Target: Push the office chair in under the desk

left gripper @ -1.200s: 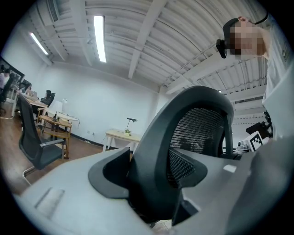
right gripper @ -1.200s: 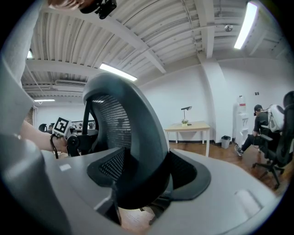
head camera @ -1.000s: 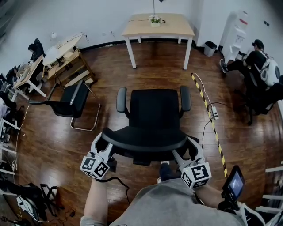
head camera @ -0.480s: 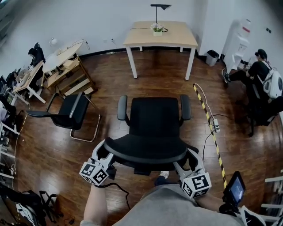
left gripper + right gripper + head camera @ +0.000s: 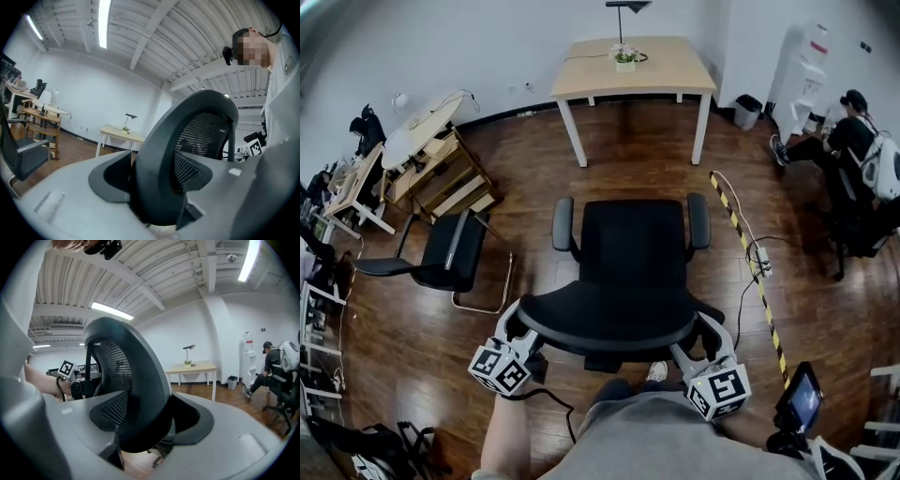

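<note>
Since the office chair [image 5: 628, 272] stands mid-floor, well apart from the desk [image 5: 628, 61] it faces, left gripper [image 5: 520, 323] and right gripper [image 5: 698, 333] straddle its backrest rim to push, right fingers clamped on it, left fingers opening around it.

Office chair [image 5: 630, 246] faces desk [image 5: 667, 67], well apart, on wood floor [image 5: 637, 159].
</note>
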Demonstrator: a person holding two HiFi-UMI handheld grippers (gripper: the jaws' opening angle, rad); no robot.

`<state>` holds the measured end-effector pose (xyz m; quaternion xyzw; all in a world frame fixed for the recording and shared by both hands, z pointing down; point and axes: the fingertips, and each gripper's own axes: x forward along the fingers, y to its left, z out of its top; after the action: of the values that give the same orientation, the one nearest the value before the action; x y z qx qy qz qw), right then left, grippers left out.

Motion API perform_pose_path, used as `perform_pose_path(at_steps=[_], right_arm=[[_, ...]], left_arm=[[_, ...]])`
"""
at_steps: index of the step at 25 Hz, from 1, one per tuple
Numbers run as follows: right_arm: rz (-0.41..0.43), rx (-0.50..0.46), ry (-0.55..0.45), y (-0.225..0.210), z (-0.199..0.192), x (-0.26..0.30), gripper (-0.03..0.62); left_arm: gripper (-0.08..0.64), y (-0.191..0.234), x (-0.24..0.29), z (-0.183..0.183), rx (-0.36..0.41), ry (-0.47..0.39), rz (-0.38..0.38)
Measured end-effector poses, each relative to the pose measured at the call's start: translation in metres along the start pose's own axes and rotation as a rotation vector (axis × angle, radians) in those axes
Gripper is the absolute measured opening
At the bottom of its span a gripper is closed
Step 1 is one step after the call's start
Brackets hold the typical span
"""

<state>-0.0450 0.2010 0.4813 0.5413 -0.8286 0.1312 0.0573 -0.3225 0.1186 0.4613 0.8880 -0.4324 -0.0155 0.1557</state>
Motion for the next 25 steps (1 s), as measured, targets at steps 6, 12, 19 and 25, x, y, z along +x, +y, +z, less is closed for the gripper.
perform_pose_path(at_steps=[6, 12, 19, 25], right_arm=[[0.032, 0.001, 0.002, -0.023, 0.012, 0.025, 0.285], [0.047, -0.002, 0.025, -0.062, 0.017, 0.043, 0.285], [0.051, -0.007, 0.015, -0.076, 0.026, 0.053, 0.285], [0.099, 0.007, 0.024, -0.089, 0.028, 0.068, 0.285]], left_arm=[[0.276, 0.007, 0.03, 0.012, -0.041, -0.007, -0.046], [0.275, 0.001, 0.06, 0.012, -0.1, -0.007, -0.13], [0.268, 0.003, 0.075, 0.015, -0.083, -0.003, -0.155], [0.267, 0.006, 0.093, 0.017, -0.079, 0.001, -0.145]])
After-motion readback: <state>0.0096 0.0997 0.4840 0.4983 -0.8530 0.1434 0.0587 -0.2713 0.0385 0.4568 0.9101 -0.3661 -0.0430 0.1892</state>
